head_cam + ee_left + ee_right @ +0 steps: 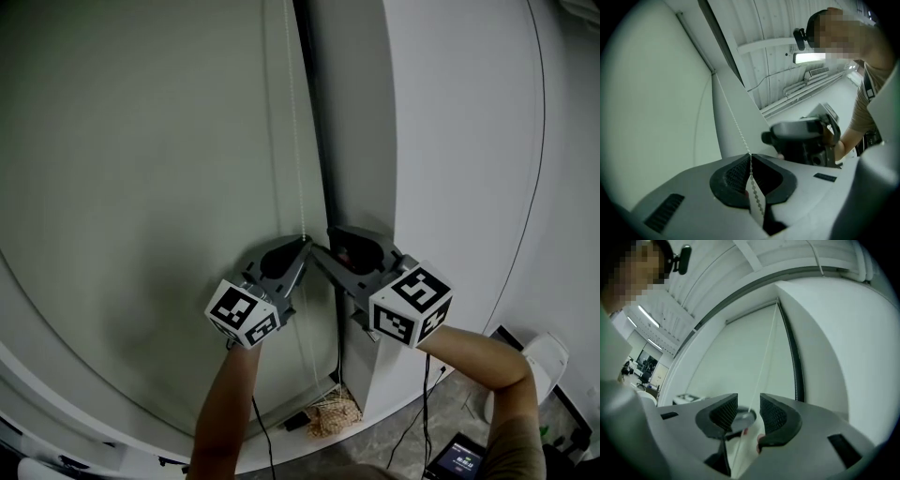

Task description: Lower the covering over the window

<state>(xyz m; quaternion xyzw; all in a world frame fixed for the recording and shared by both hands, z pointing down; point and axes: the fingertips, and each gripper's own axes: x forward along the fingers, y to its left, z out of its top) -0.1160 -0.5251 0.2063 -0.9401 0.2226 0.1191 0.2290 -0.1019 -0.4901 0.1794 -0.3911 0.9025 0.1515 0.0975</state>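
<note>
A pale roller blind (pixel 141 187) covers the window at the left of the head view. Its white bead chain (pixel 290 112) hangs down along the blind's right edge, beside the black window frame (pixel 319 141). My left gripper (pixel 302 242) is shut on the chain, and in the left gripper view the beads run up from between its closed pads (pixel 750 156) as a taut bead chain (pixel 733 119). My right gripper (pixel 330 244) sits close to the right of it, open. In the right gripper view the chain (pixel 766 357) passes through the gap of my right gripper (pixel 749 404) without touching either pad.
A white wall column (pixel 450 141) stands right of the frame. Below on the floor lie black cables (pixel 267 436), a mesh bundle (pixel 333 412), a small device with a lit screen (pixel 457 459) and a white object (pixel 544 361).
</note>
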